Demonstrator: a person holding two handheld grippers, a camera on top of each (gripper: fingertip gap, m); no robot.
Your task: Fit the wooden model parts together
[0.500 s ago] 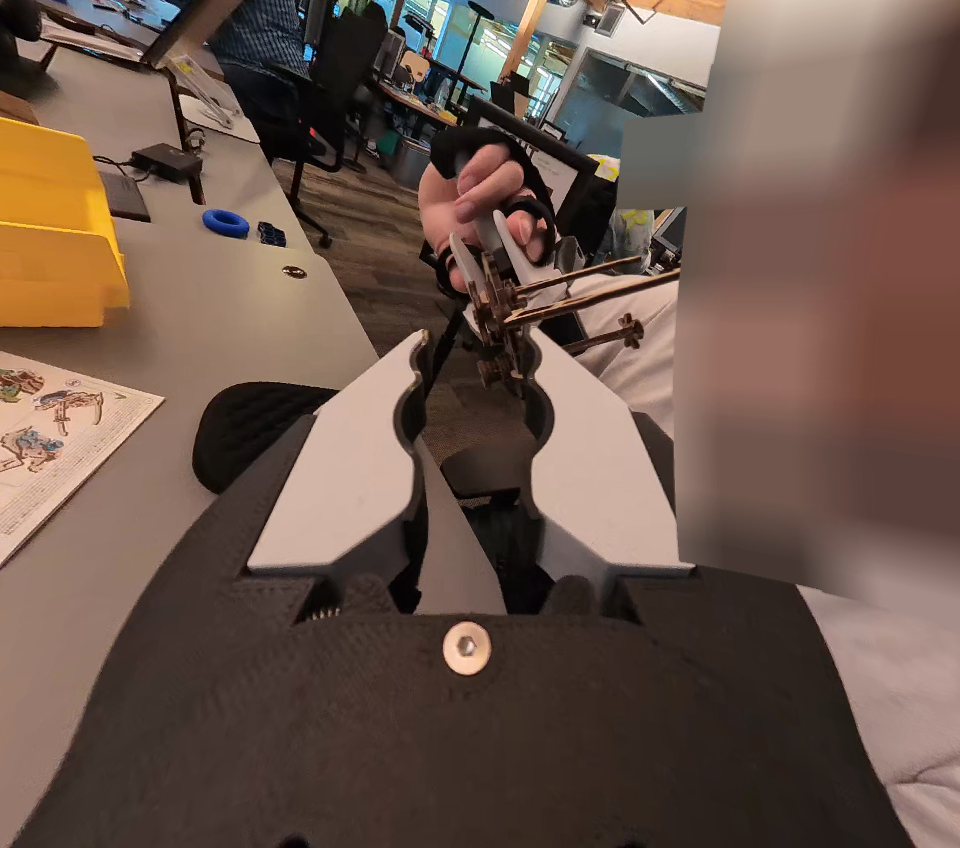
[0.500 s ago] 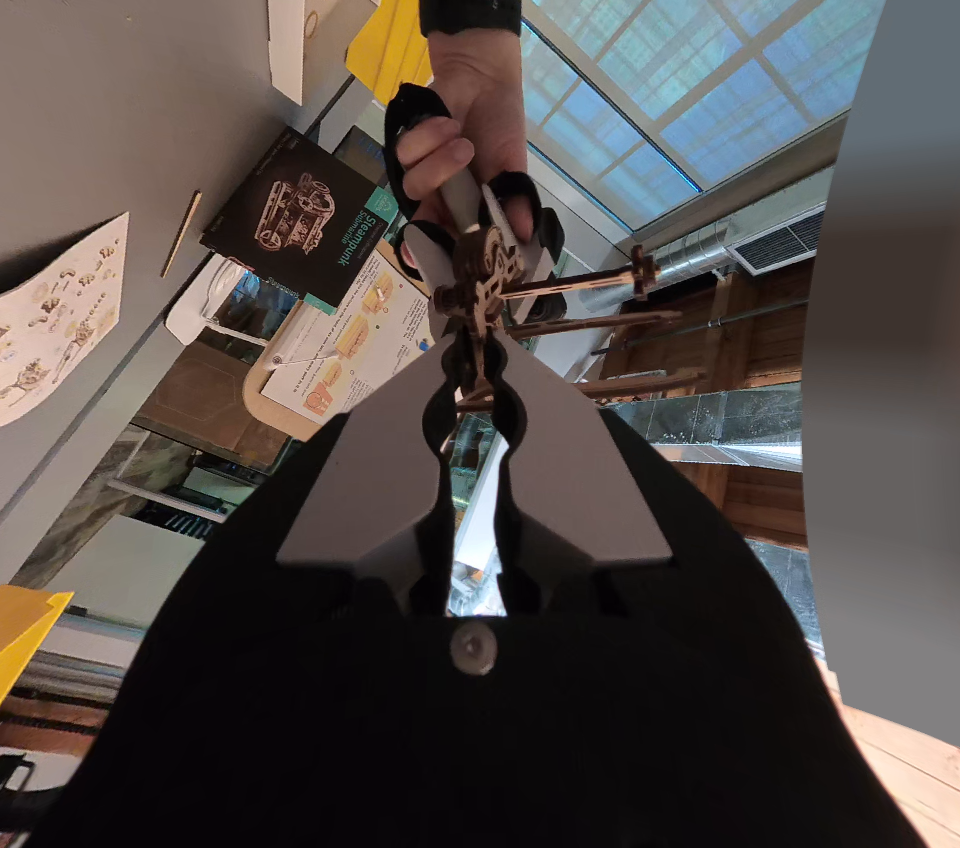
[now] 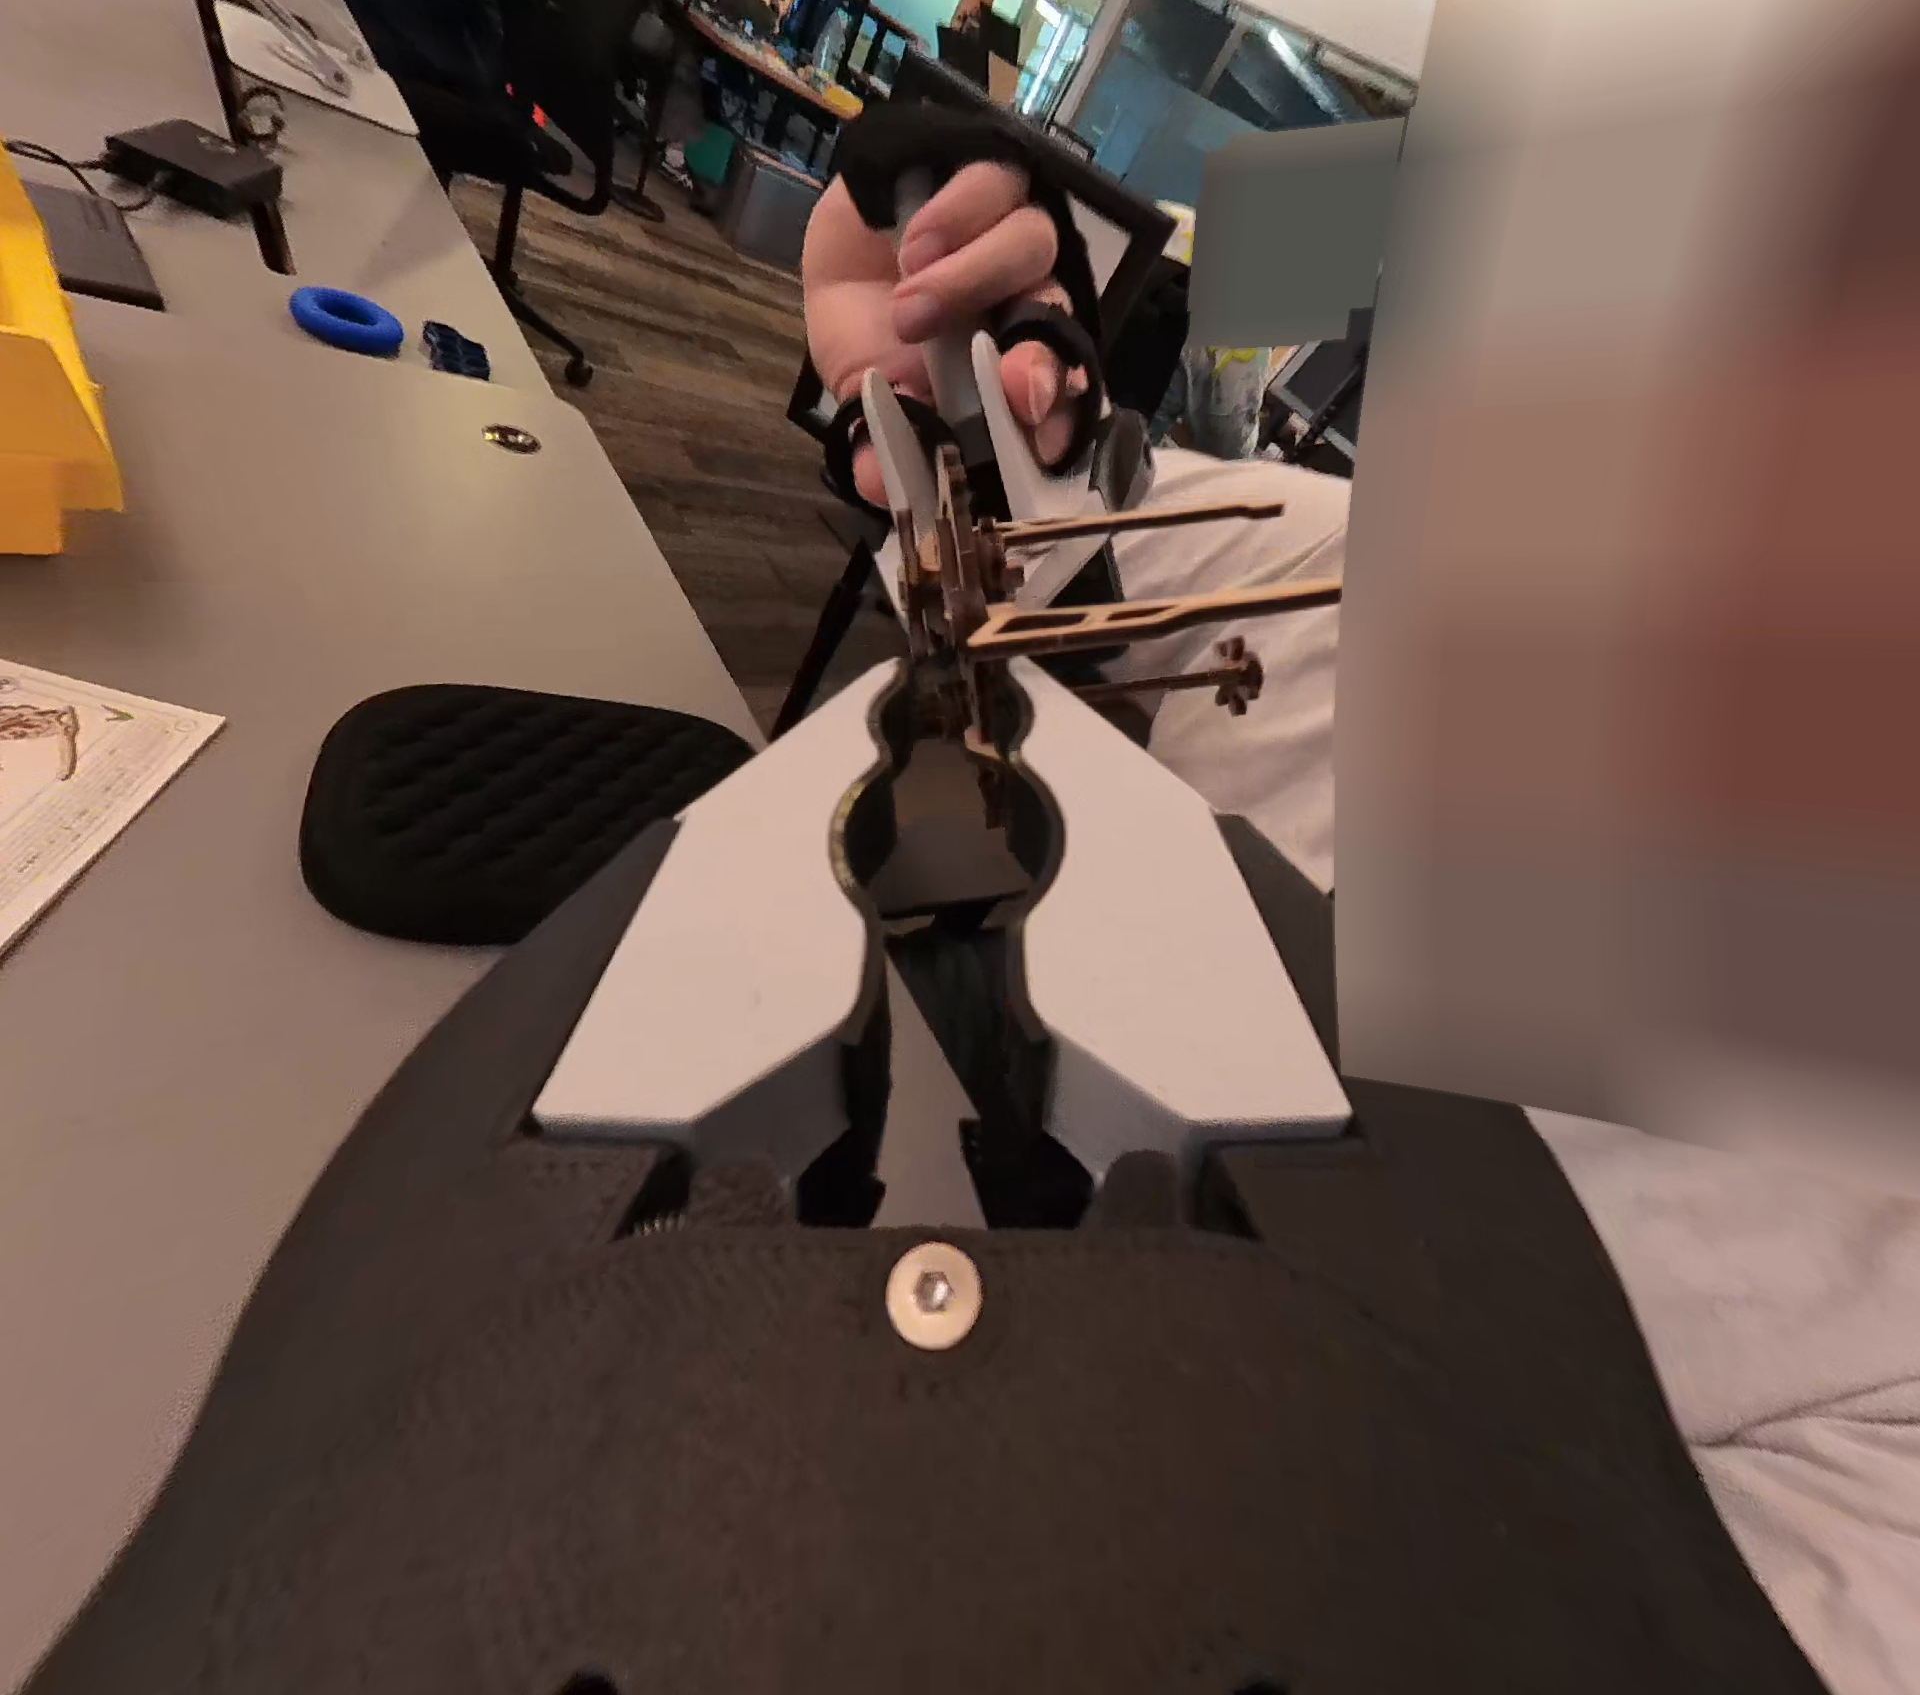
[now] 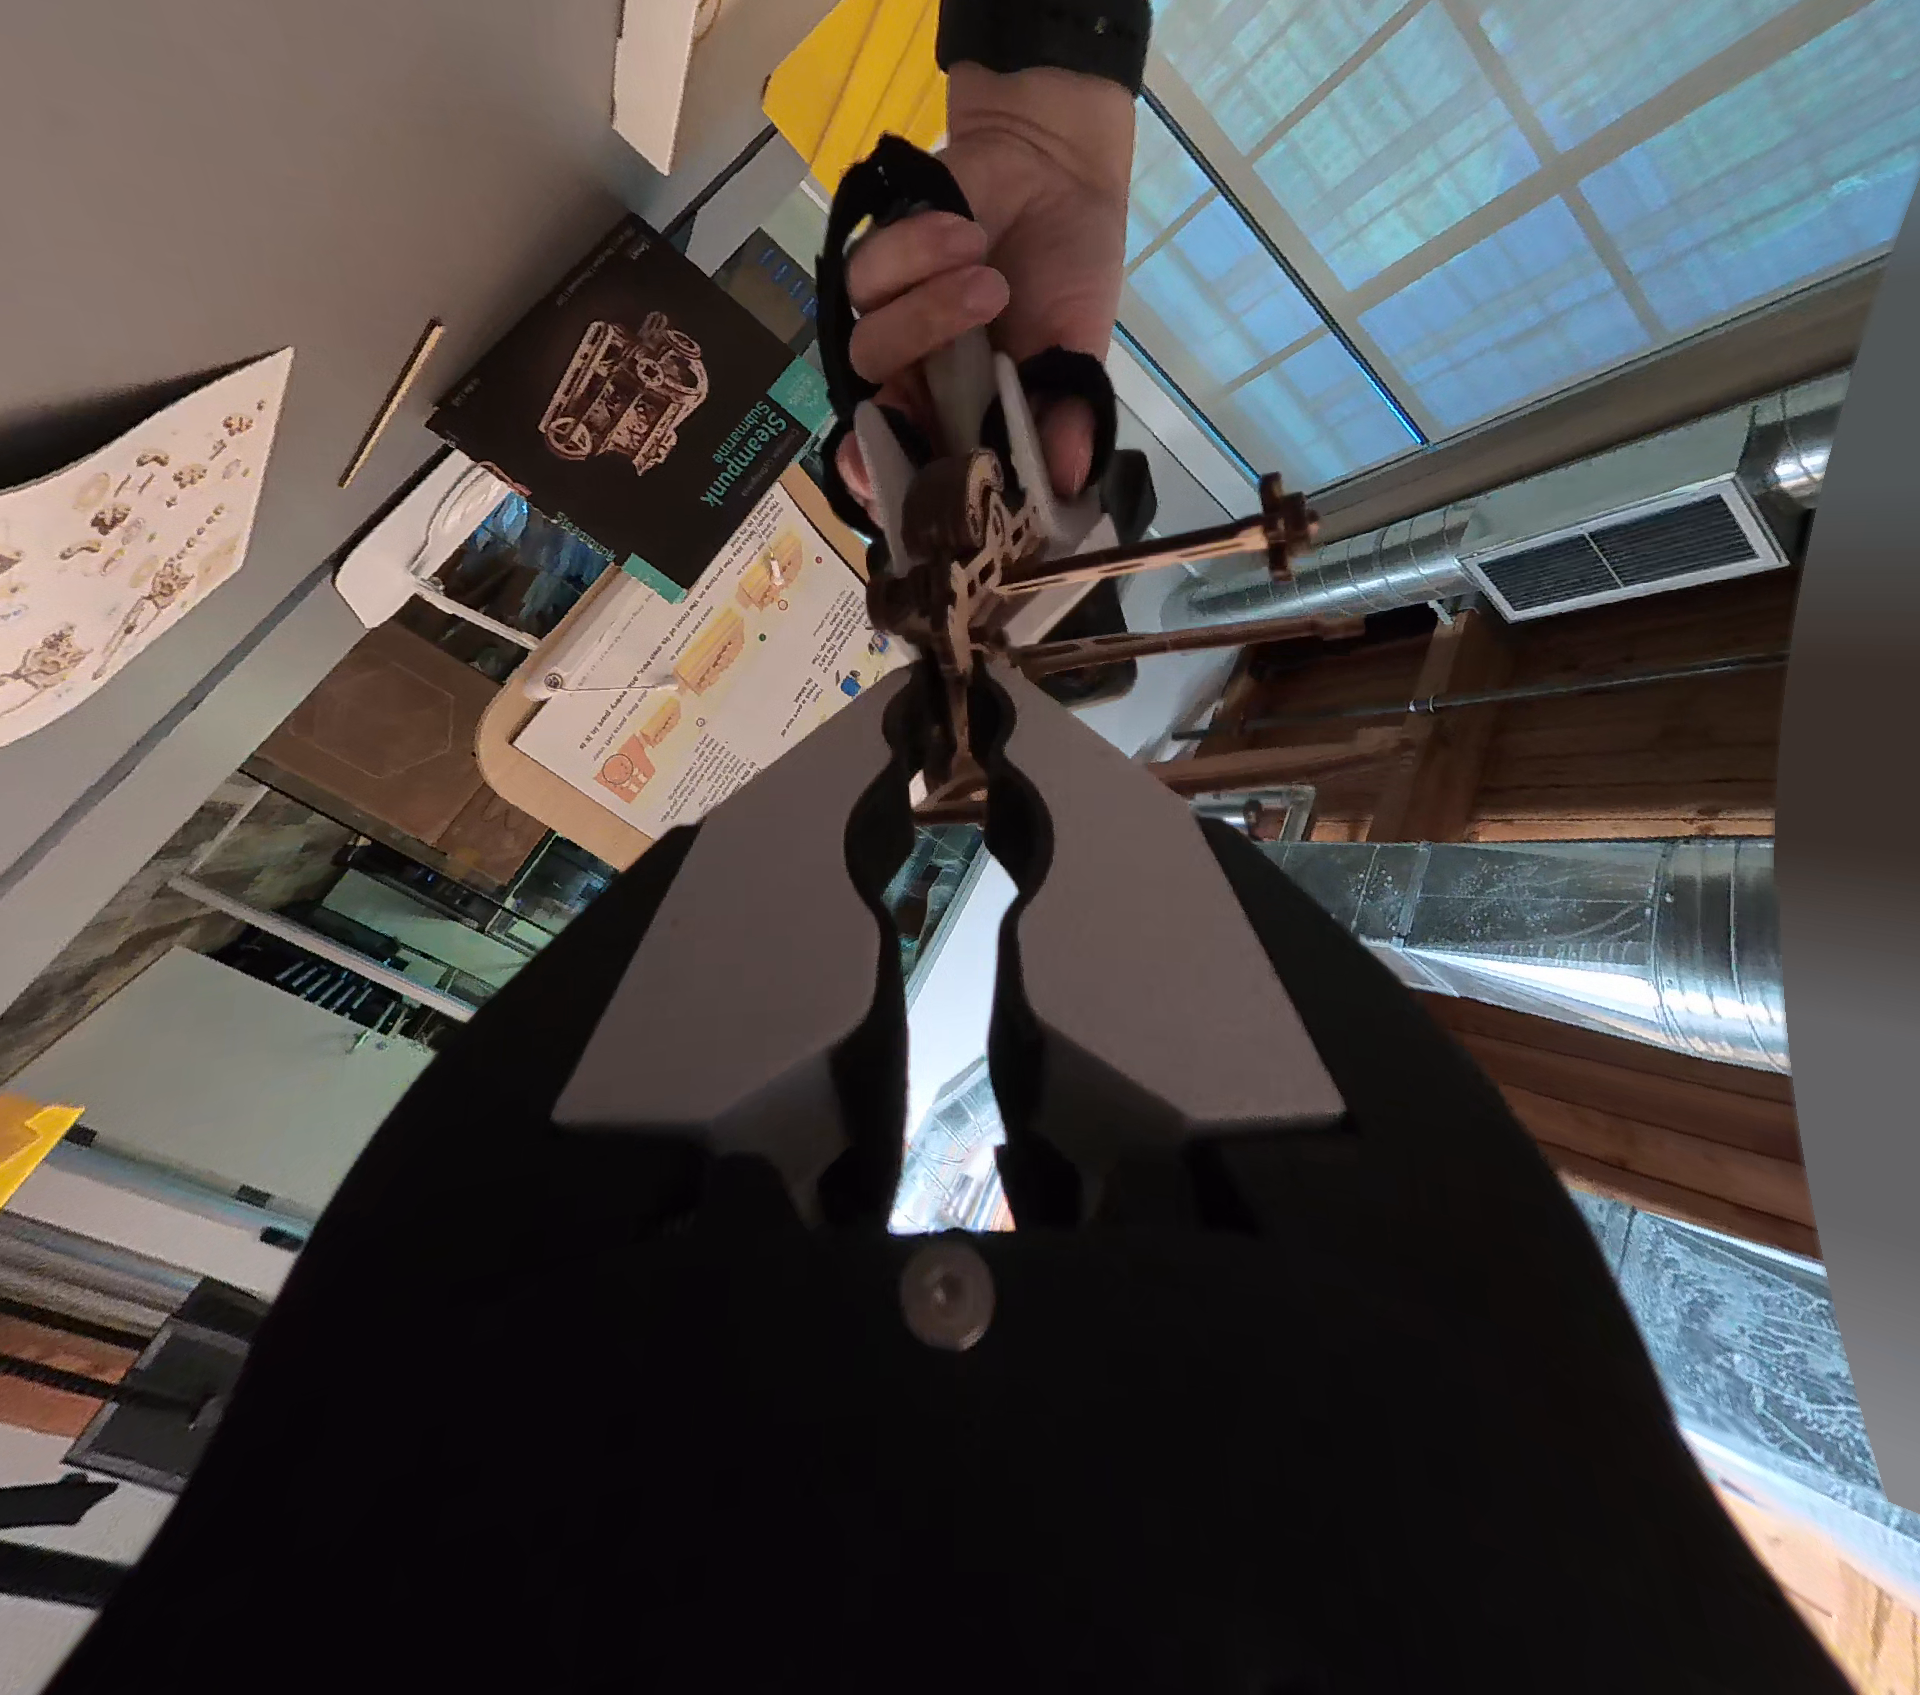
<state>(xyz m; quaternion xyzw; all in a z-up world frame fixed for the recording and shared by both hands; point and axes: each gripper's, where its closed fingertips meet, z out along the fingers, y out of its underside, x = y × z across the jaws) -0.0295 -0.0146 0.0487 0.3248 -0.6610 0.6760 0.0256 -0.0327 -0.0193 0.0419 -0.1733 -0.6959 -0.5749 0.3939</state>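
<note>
While clamped (both tongs [image 3: 951,689]): wooden model [image 3: 961,596].

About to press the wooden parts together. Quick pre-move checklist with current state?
1. Left gripper shut on the wooden model: ok.
2. Right gripper shut on the same model from the opposite end: ok.
3. Model held in the air, clear of the grey table: ok.
4. Three long wooden rods sticking out sideways, untouched by either gripper: ok.
5. Joint alignment inside the model: cannot tell, hidden by fingertips.
6. How firm each grip is: cannot tell.
</note>
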